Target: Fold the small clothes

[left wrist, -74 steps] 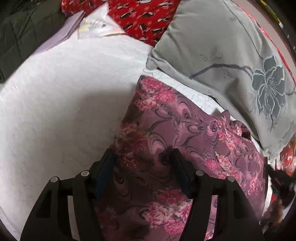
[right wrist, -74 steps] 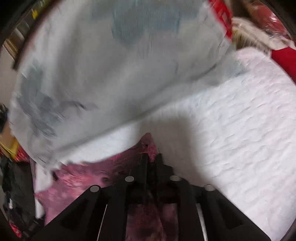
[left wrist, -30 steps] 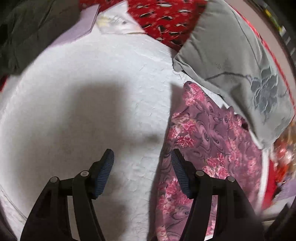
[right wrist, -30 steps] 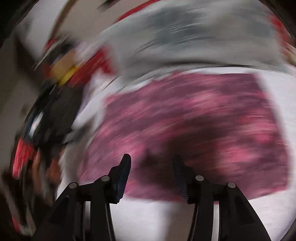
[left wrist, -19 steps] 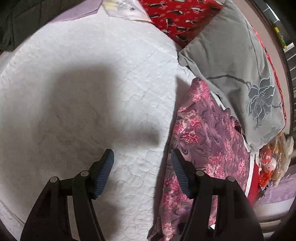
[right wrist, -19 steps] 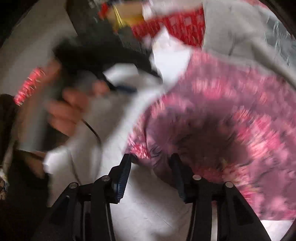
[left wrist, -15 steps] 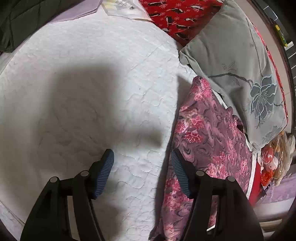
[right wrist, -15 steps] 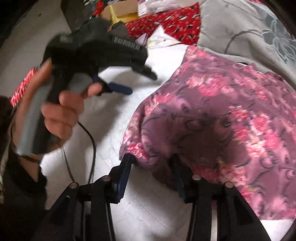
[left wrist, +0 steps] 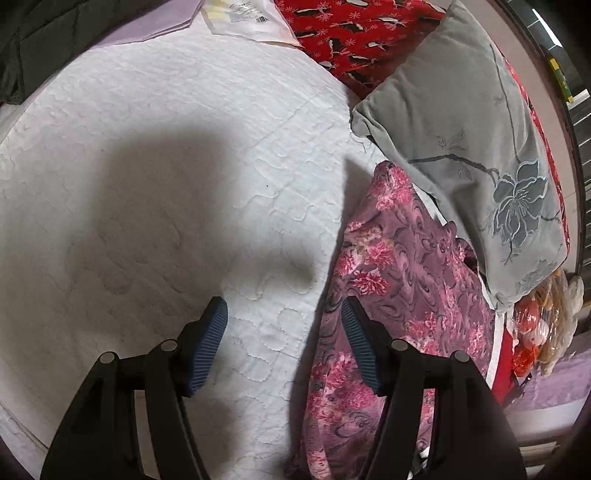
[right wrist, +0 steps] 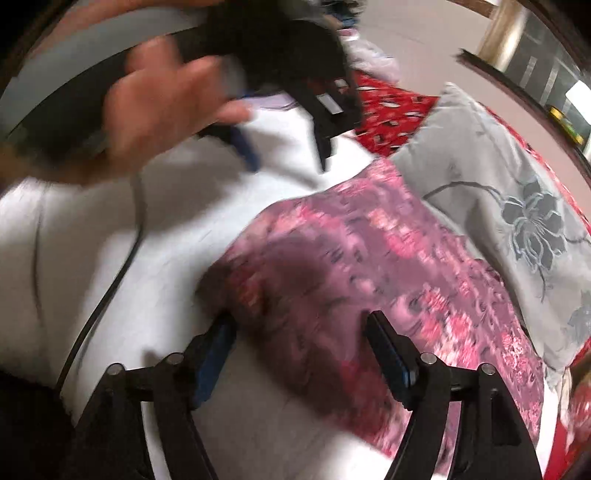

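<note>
Lying on the white bed [left wrist: 155,155], the floral cloth [left wrist: 399,280] sits beside a grey pillow [left wrist: 480,140]. Left claw [left wrist: 284,343] stands apart, empty. Right claw [right wrist: 299,354] is opening, cloth between its jaws, unpressed.

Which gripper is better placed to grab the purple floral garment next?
Right. The right gripper, its jaws opening, straddles the near edge of the purple floral garment; the left gripper stands open over bare white quilted bedcover beside it.

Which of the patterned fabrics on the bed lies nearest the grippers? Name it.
The purple garment with pink flowers, lying on the white quilt. The grey flower pillow and the red printed fabric lie farther off.
</note>
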Motion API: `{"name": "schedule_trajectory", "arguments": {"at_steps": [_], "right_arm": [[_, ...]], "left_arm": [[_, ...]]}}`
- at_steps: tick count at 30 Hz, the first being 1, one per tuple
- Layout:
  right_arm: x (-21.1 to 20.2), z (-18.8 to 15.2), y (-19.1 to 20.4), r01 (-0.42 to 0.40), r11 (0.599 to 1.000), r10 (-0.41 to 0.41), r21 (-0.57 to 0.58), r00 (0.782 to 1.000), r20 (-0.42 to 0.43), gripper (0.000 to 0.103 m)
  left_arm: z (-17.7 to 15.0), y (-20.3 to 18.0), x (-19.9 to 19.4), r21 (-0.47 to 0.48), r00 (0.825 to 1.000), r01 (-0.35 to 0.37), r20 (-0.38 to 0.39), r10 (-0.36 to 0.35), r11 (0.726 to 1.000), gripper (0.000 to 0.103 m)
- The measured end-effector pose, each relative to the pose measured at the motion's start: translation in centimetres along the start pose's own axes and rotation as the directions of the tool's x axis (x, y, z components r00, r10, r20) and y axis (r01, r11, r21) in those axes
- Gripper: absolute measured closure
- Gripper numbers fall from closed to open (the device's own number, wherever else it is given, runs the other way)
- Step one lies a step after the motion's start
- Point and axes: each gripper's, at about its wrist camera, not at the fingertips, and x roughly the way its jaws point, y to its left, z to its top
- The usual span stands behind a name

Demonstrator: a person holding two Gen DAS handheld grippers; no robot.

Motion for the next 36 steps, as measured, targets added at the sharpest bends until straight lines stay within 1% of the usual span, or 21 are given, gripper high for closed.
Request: {"name": "schedule_trajectory", "arguments": {"at_steps": [3,4,5,7,11,13,14,16,19,20,21,22,24,26,27,28,29,32,33,34,36], "right_arm": [[1.1,0.8,-0.8,0.027,0.999,-0.028,0.020,1.000,0.012,0.028],[1.4,0.9,-1.0,0.022,1.000,-0.023,0.018,1.000,0.020,0.034],[1.3,0.9,-1.1,0.013,1.000,-0.013,0.017,1.000,0.025,0.055],[1.1,0.9,-1.4,0.002,1.000,-0.002,0.011,1.000,0.026,0.078],[-0.6,1.0,-3.4,-0.058,0.995,0.052,0.083,0.996,0.071,0.083],[-1.6,1.1,-4.4,-0.069,0.992,0.058,0.106,0.993,0.104,0.084],[-1.9,1.2,-4.9,-0.073,0.991,0.060,0.115,0.991,0.117,0.084],[-2.4,1.2,-5.5,-0.086,0.988,0.069,0.132,0.989,0.131,0.084],[-2.2,1.2,-5.7,-0.104,0.985,0.086,0.138,0.987,0.133,0.084],[-2.2,1.2,-5.7,-0.109,0.984,0.090,0.138,0.987,0.134,0.084],[-2.1,1.1,-5.6,-0.115,0.984,0.096,0.138,0.986,0.134,0.084],[-2.1,1.0,-5.6,-0.121,0.983,0.102,0.140,0.986,0.135,0.084],[-1.9,0.8,-5.8,-0.138,0.978,0.117,0.159,0.984,0.134,0.084],[-1.8,0.6,-6.3,-0.153,0.971,0.129,0.186,0.983,0.133,0.084],[-1.8,0.5,-6.8,-0.164,0.965,0.138,0.203,0.981,0.137,0.084],[-1.9,0.5,-7.2,-0.174,0.961,0.145,0.217,0.979,0.142,0.085],[-2.1,0.4,-7.5,-0.184,0.955,0.152,0.232,0.977,0.149,0.085],[-2.7,0.2,-8.8,-0.213,0.937,0.168,0.278,0.970,0.176,0.085],[-3.1,0.1,-9.3,-0.224,0.928,0.172,0.297,0.966,0.190,0.085],[-3.5,0.1,-9.6,-0.233,0.920,0.174,0.314,0.963,0.204,0.085],[-4.5,-0.1,-10.5,-0.244,0.908,0.170,0.341,0.958,0.233,0.085]], "left_arm": [[0.2,0.2,0.2,-0.016,1.000,0.021,-0.002,-0.021,1.000,0.040],[0.3,0.2,0.2,-0.025,0.999,0.039,-0.004,-0.039,0.999,0.040],[0.4,0.2,0.3,-0.034,0.998,0.063,-0.006,-0.063,0.997,0.040],[0.6,0.2,0.5,-0.053,0.994,0.112,-0.013,-0.112,0.992,0.040],[0.9,0.0,1.3,-0.107,0.967,0.246,-0.042,-0.252,0.963,0.040],[1.1,-0.2,1.9,-0.137,0.942,0.320,-0.058,-0.330,0.938,0.039],[1.2,-0.2,2.2,-0.151,0.930,0.350,-0.066,-0.363,0.925,0.035],[1.4,-0.5,3.0,-0.186,0.896,0.420,-0.070,-0.439,0.888,0.028],[1.5,-1.3,4.3,-0.225,0.858,0.477,-0.090,-0.506,0.850,0.028],[1.4,-1.7,4.8,-0.231,0.849,0.487,-0.100,-0.518,0.842,0.028],[1.2,-2.4,5.3,-0.227,0.845,0.487,-0.119,-0.521,0.843,0.028],[1.1,-3.0,5.8,-0.217,0.847,0.479,-0.139,-0.513,0.851,0.028],[0.8,-4.6,6.4,-0.184,0.852,0.470,-0.163,-0.498,0.863,0.035],[0.5,-5.6,6.5,-0.176,0.844,0.483,-0.169,-0.510,0.858,0.068],[0.4,-6.0,6.4,-0.168,0.850,0.475,-0.167,-0.500,0.864,0.074],[0.3,-6.4,6.1,-0.160,0.858,0.466,-0.156,-0.489,0.870,0.077],[0.2,-6.5,5.9,-0.158,0.859,0.469,-0.148,-0.490,0.869,0.079],[0.4,-7.3,4.8,-0.186,0.844,0.495,-0.129,-0.521,0.849,0.083],[0.4,-7.8,4.5,-0.184,0.843,0.498,-0.127,-0.523,0.847,0.083],[0.4,-8.3,4.1,-0.177,0.844,0.498,-0.125,-0.521,0.849,0.083],[0.3,-10.5,2.7,-0.127,0.856,0.489,-0.121,-0.503,0.863,0.083]]}}
